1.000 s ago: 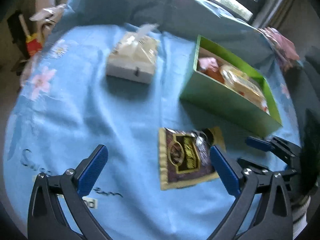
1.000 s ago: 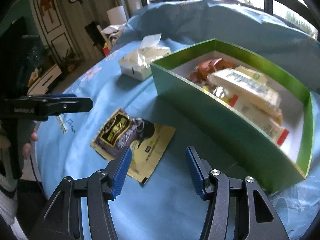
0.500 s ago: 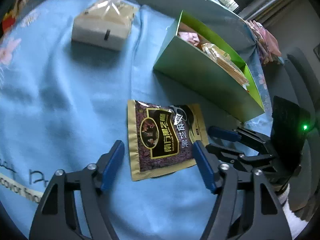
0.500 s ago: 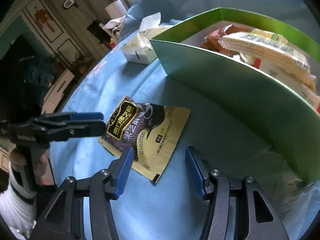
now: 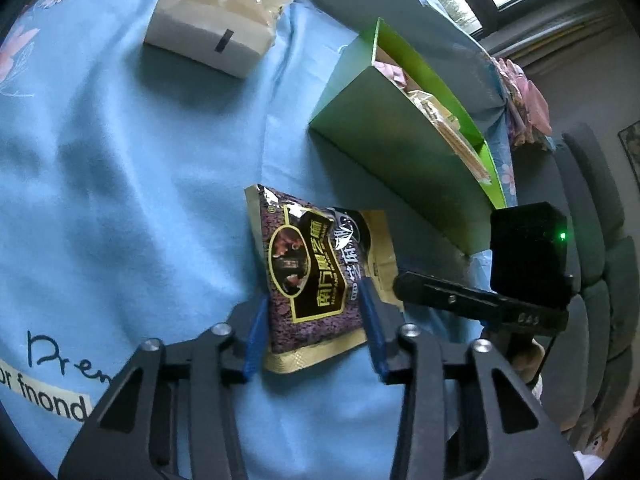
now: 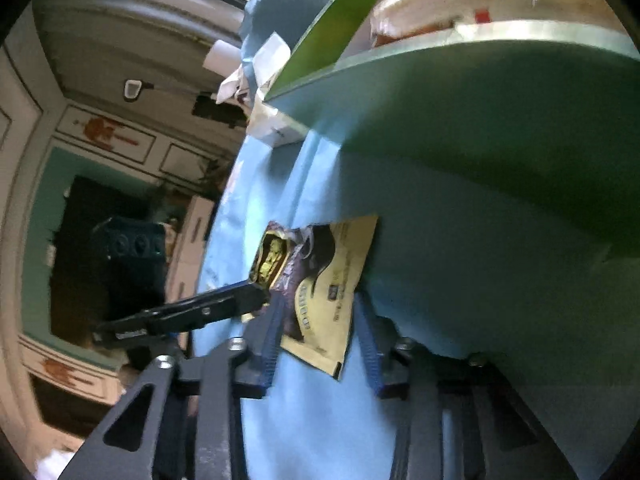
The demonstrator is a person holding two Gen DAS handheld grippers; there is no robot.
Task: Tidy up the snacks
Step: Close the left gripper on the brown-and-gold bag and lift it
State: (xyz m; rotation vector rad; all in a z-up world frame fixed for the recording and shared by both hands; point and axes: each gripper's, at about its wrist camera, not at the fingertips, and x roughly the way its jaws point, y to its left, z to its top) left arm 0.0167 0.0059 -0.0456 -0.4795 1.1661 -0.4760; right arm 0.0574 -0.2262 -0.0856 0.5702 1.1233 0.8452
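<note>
We straddle the snack packet on the blue-clothed counter with both claws closing. Our left claw brackets its near end, long axis toward twelve o'clock, pads not yet clamped. Our right claw brackets another edge. The green box waits at one o'clock.

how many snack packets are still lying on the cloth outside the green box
1. The dark purple and gold packet lies on the blue cloth beside the green box. More snacks sit inside the box, and some there may be hidden.
</note>
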